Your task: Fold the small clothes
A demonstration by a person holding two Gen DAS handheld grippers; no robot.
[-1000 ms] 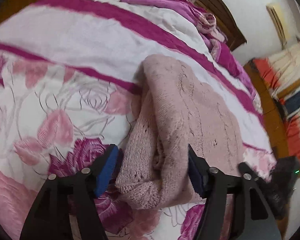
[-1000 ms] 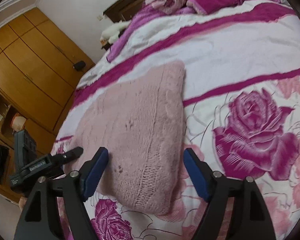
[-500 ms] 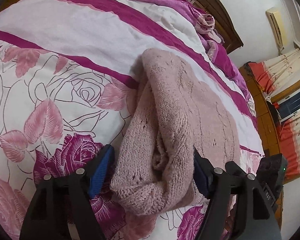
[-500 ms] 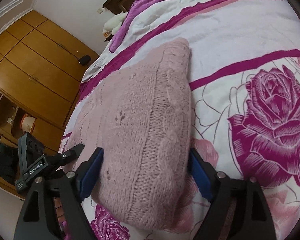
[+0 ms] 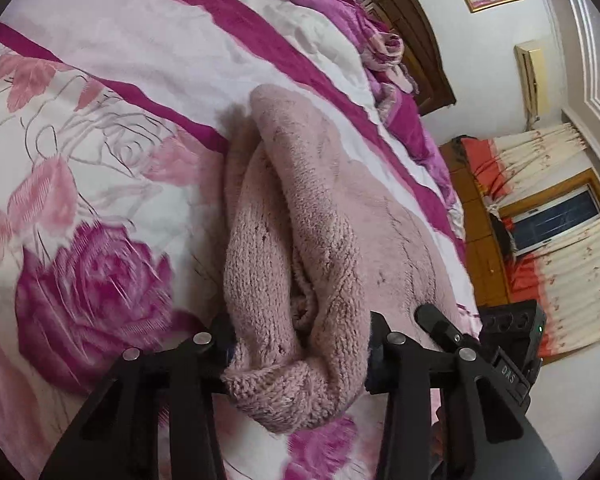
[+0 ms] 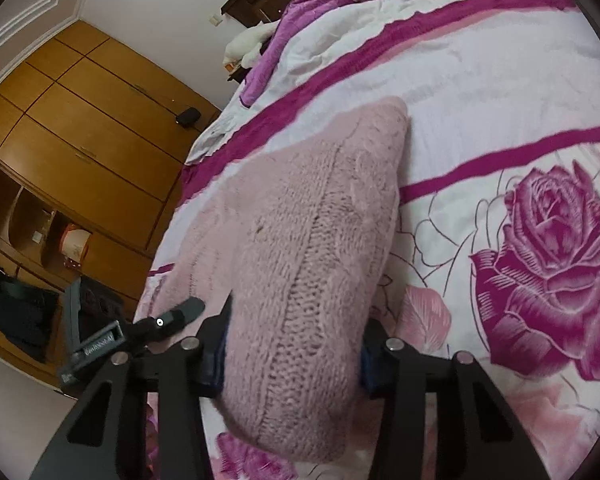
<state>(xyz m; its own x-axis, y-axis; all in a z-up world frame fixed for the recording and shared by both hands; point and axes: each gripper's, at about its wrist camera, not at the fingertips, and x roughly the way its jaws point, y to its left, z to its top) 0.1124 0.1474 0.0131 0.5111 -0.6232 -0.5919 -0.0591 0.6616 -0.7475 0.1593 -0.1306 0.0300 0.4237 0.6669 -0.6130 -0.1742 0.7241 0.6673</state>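
A folded pink knit sweater [image 5: 320, 232] lies on a bed covered by a white quilt [image 5: 140, 60] with magenta stripes and printed roses. The sweater sits across the quilt's lower magenta stripe, its near edge reaching both grippers.

The left gripper [image 5: 300, 354] has its jaws closing, with the sweater's bunched near corner between them; the knit bulges over both pads, which press into it. The right gripper [image 6: 290, 354] is likewise closing, with the sweater's other near corner filling the gap between its jaws, the fabric pressed on both sides.

A wooden headboard [image 5: 416, 36] stands beyond crumpled purple bedding. A wooden wardrobe [image 6: 80, 140] lines the wall beside the bed.
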